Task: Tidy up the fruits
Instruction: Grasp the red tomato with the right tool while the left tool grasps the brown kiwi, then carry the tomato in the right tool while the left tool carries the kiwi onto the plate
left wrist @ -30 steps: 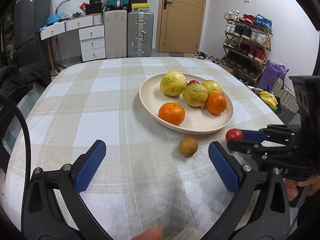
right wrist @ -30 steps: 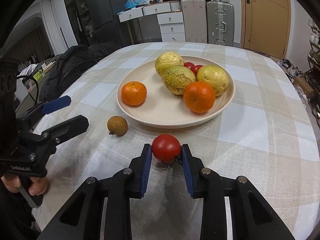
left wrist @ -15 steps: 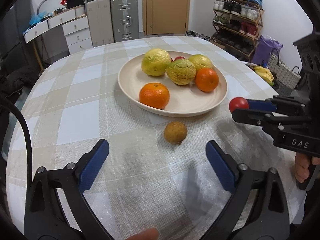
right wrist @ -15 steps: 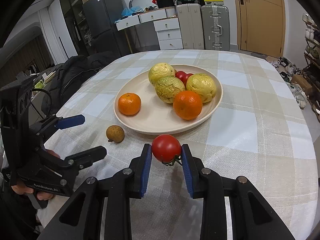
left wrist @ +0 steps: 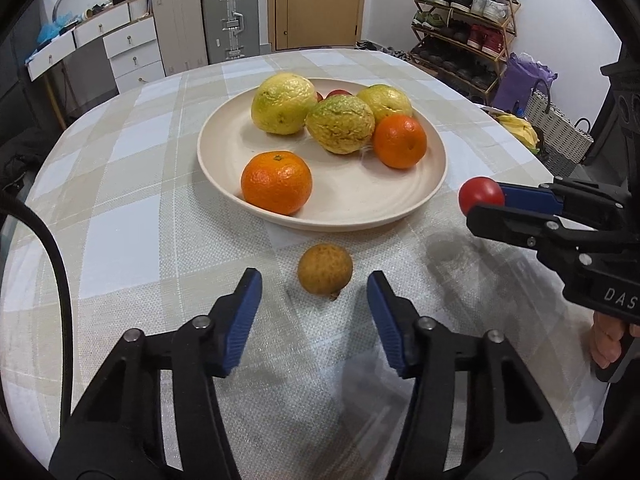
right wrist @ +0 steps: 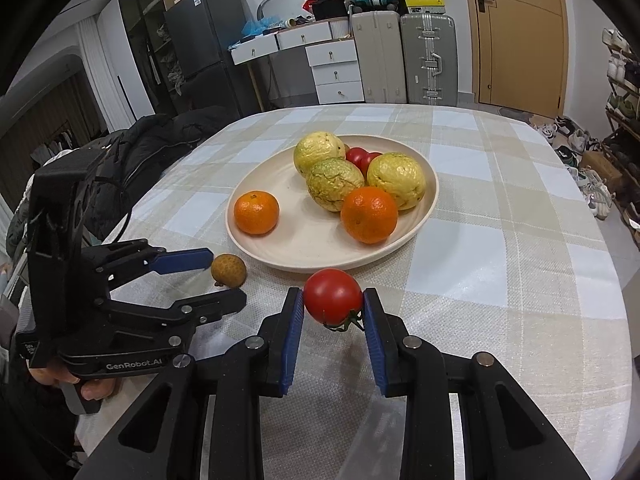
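Observation:
A small brown longan (left wrist: 325,269) lies on the checked tablecloth just in front of the cream plate (left wrist: 352,196). My left gripper (left wrist: 313,284) points down at it. Its jaws are closing, one blue pad on each side of the longan, with a gap on both sides. In the right wrist view the longan (right wrist: 229,269) sits at the tips of the left gripper (right wrist: 227,280). My right gripper (right wrist: 332,300) is shut on a red tomato (right wrist: 332,294), held near the plate (right wrist: 304,244)'s front rim. The plate carries two oranges (left wrist: 277,182), three yellow-green fruits and small red tomatoes behind them.
The round table's edge curves close on the right (left wrist: 560,184) and on the left. A black jacket (right wrist: 152,148) lies beside the table. Suitcases, drawers, a door and a shoe rack (left wrist: 464,40) stand further back. A hand (left wrist: 608,340) grips the right tool.
My left gripper has come forward and down to the longan, and its jaws have narrowed from wide apart to either side of it. The right gripper keeps the tomato and has hardly moved.

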Demonstrator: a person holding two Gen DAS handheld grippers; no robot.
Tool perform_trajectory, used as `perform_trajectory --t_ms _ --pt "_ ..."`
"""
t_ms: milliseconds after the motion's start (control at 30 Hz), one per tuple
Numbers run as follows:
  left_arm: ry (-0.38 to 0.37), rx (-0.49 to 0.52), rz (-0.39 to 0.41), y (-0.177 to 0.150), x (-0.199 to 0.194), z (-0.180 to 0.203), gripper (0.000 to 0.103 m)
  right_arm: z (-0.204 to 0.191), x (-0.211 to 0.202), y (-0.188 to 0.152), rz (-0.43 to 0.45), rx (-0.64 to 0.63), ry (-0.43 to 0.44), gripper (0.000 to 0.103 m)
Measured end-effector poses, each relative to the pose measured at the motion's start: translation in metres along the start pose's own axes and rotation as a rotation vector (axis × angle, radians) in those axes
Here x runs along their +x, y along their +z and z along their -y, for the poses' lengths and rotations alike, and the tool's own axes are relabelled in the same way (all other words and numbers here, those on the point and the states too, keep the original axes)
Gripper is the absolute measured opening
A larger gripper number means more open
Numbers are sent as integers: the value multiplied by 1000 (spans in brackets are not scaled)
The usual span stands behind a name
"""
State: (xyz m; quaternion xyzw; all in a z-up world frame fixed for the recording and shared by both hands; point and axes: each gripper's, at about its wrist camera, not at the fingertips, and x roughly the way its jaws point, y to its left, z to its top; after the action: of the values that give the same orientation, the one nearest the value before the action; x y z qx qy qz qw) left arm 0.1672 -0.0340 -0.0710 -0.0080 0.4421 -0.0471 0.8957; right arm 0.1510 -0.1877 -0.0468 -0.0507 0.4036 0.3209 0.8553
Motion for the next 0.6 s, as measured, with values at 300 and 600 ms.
perform_trajectory --t_ms 300,600 --pt "-35 4 17 1 -2 0 24 -2 4 -2 -12 -10 -3 31" --pt "-44 22 49 -4 -13 3 24 -3 4 -1 -3 -12 -1 31"
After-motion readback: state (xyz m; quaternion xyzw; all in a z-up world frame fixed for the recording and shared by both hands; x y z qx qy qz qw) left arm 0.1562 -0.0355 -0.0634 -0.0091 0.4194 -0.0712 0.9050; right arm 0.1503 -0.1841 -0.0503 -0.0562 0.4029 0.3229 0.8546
